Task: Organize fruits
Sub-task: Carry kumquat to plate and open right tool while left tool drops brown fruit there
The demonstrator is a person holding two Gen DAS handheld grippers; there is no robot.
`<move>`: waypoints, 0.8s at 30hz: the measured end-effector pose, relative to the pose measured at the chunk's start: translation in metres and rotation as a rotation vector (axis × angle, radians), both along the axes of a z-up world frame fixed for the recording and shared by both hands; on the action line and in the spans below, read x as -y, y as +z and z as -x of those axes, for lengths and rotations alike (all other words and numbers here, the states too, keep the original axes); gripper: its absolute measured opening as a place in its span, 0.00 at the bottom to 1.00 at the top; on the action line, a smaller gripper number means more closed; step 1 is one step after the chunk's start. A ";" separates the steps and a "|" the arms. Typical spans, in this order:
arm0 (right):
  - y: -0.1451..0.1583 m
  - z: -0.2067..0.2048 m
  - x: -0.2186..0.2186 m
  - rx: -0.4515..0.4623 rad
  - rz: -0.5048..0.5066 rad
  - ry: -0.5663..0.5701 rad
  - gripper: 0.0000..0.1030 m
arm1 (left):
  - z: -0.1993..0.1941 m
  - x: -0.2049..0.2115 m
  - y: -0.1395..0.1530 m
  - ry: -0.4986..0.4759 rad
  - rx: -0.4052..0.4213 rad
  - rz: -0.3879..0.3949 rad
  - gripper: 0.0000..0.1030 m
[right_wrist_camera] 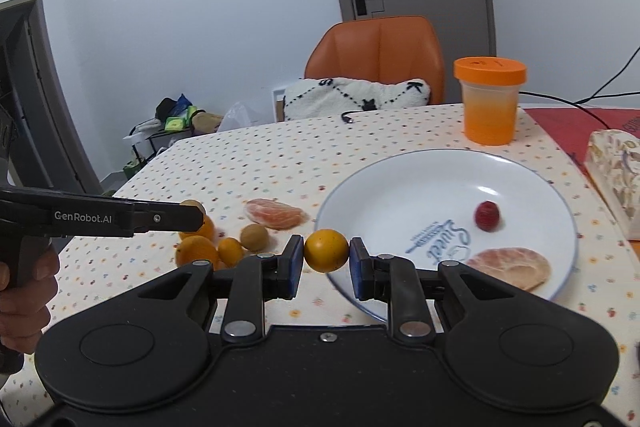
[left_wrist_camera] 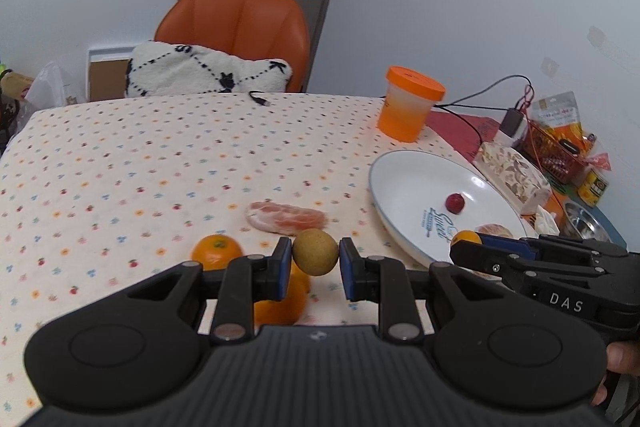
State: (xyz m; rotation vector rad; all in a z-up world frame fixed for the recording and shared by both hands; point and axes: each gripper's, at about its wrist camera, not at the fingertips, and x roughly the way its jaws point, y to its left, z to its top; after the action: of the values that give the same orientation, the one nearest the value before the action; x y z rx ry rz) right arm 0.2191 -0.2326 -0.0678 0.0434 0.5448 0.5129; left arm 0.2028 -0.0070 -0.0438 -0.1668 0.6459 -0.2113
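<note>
My left gripper (left_wrist_camera: 315, 259) is shut on a round tan-brown fruit (left_wrist_camera: 315, 251), held above the dotted tablecloth near the oranges (left_wrist_camera: 217, 251). My right gripper (right_wrist_camera: 326, 259) is shut on a small round orange fruit (right_wrist_camera: 326, 250), held over the near left rim of the white plate (right_wrist_camera: 400, 195). On the plate lie a red berry (right_wrist_camera: 487, 215) and a peeled citrus piece (right_wrist_camera: 508, 267). On the cloth lie another peeled citrus piece (right_wrist_camera: 274, 213), a second brown fruit (right_wrist_camera: 254, 237) and several small oranges (right_wrist_camera: 196, 253). The left gripper (right_wrist_camera: 196, 215) appears side-on in the right wrist view.
An orange-lidded tub (left_wrist_camera: 408, 107) stands behind the plate (left_wrist_camera: 408, 187). A patterned box (left_wrist_camera: 512, 167), a red basket, cables and cans crowd the right edge. An orange chair (left_wrist_camera: 236, 27) with a white cushion sits beyond the far edge. A hand (right_wrist_camera: 24, 291) holds the left gripper's grip.
</note>
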 end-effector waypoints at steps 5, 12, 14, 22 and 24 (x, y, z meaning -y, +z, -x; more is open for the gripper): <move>0.000 -0.001 0.015 0.000 0.001 -0.024 0.22 | -0.004 0.014 0.002 -0.024 0.003 -0.004 0.23; -0.004 -0.004 0.030 -0.007 -0.003 -0.050 0.22 | -0.009 0.030 -0.001 -0.057 -0.011 -0.015 0.23; -0.005 -0.006 0.033 -0.011 -0.008 -0.055 0.22 | -0.012 0.034 -0.002 -0.061 -0.017 -0.022 0.23; -0.009 -0.008 0.046 -0.024 -0.043 -0.068 0.28 | -0.022 0.049 -0.005 -0.077 -0.036 -0.037 0.23; -0.010 -0.008 0.052 -0.029 -0.055 -0.080 0.28 | -0.025 0.054 -0.005 -0.088 -0.038 -0.041 0.23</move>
State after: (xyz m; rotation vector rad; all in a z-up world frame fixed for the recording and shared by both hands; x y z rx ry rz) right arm 0.2273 -0.2848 -0.0773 0.1249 0.5550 0.4503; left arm 0.2273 -0.0614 -0.0491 -0.1032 0.6957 -0.2801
